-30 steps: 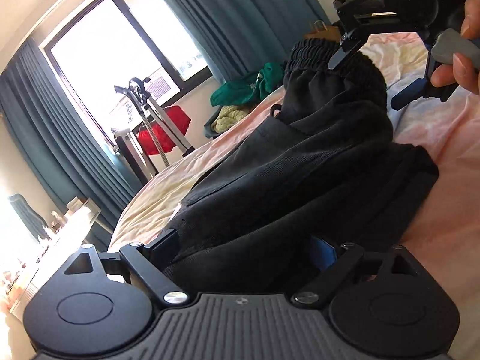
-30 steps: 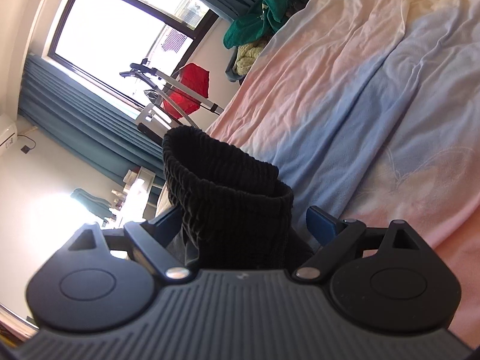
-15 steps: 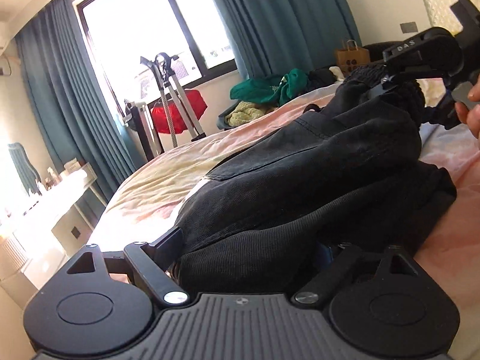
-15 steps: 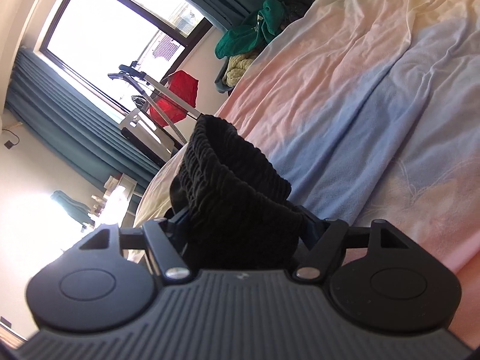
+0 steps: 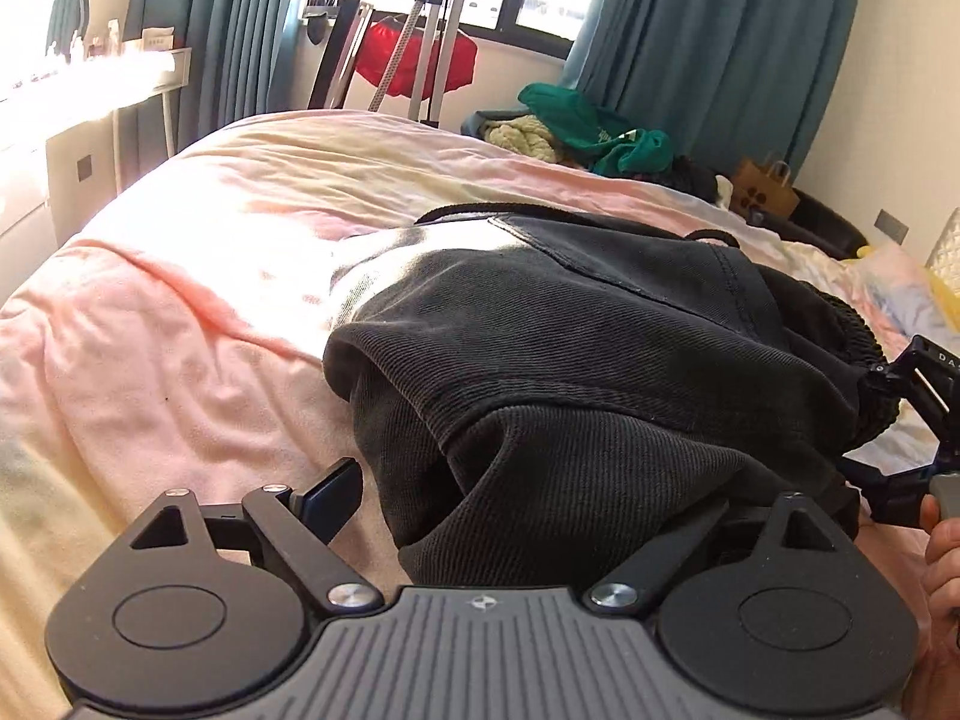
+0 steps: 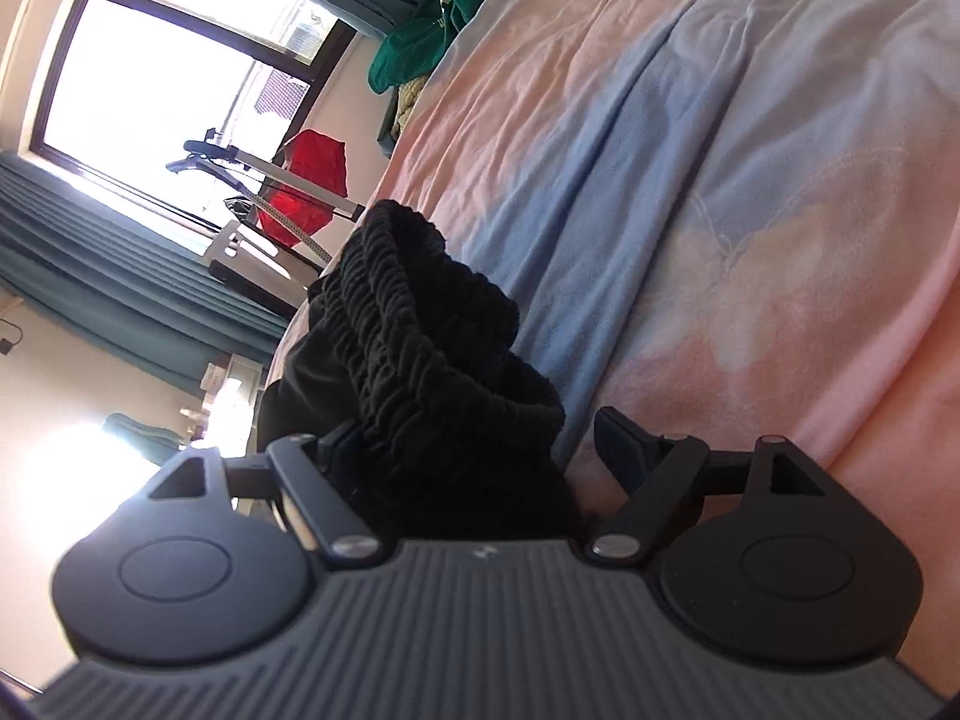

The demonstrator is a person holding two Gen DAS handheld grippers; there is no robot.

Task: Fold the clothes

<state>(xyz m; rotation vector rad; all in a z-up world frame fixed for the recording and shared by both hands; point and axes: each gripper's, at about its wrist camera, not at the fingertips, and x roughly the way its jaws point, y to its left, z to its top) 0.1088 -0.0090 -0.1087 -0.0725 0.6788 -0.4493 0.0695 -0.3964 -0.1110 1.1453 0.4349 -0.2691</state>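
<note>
- Left wrist view gives you the black corduroy garment (image 5: 600, 360) heaped in layers on the pink bed sheet (image 5: 198, 300), right in front of the left gripper (image 5: 528, 504).
- Your left gripper's fingers stand wide apart: the near-left finger (image 5: 333, 495) sits clear on the sheet, while the other is hidden under cloth, so I judge nothing is pinched there.
- Right wrist view shows the ruched elastic waistband (image 6: 420, 324) bunched between the arms of the right gripper (image 6: 480, 450); its right finger (image 6: 618, 450) stands off the cloth with sheet showing in the gap, so the claw reads as spread, not clamped.
- Judging by the folds, that cloth is soft, thick and limp, with some weight; it should sag wherever you lift it and not slip much.
- Best holds look like the waistband or a stitched hem edge, where layers are firm enough to pinch.
- Far off, a green garment pile (image 5: 594, 126) lies past the far edge of the bed, and a red bag on a metal stand (image 5: 414, 60) stands by the window, well apart.
- Only your other tool (image 5: 918, 420) at the right crowds the garment.
</note>
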